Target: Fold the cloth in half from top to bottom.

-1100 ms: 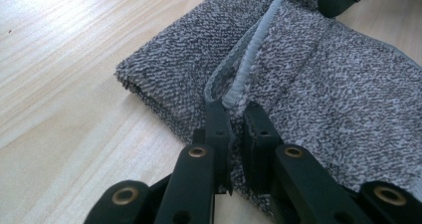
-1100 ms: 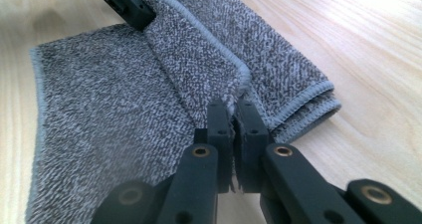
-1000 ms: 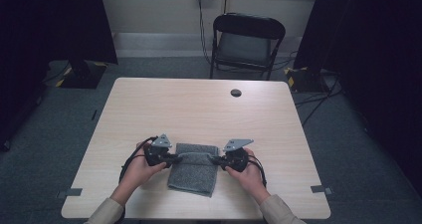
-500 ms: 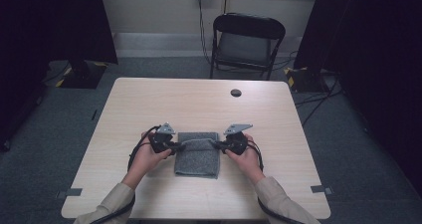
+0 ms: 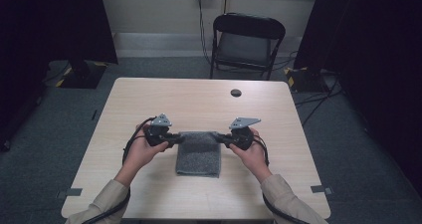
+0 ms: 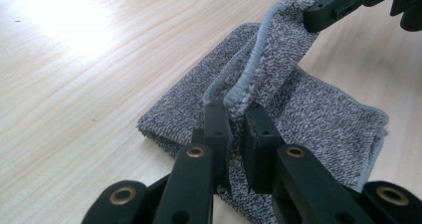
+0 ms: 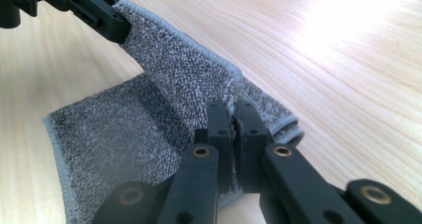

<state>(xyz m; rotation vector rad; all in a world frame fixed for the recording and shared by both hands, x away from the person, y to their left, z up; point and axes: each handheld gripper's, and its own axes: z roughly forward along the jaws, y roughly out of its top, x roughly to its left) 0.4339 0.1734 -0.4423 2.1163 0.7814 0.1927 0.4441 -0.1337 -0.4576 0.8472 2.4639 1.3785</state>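
A grey towel (image 5: 199,154) lies folded on the near middle of the wooden table (image 5: 199,104). Its far edge is lifted off the top and stretched between my two grippers. My left gripper (image 5: 175,140) is shut on the left end of that hemmed edge (image 6: 249,79); its jaws (image 6: 236,117) pinch the hem. My right gripper (image 5: 221,140) is shut on the right end, the cloth (image 7: 174,79) clamped between its jaws (image 7: 233,115). The right gripper's tip (image 6: 323,7) and the left gripper's tip (image 7: 102,17) face each other across the raised strip. The lower layers rest flat.
A small black round object (image 5: 236,92) sits at the table's far middle. A black folding chair (image 5: 247,40) stands beyond the far edge. Bare wood lies on both sides of the towel and behind it.
Both hands have risen and moved away from the person, taking the towel's far edge with them. The towel now lies farther up the table.
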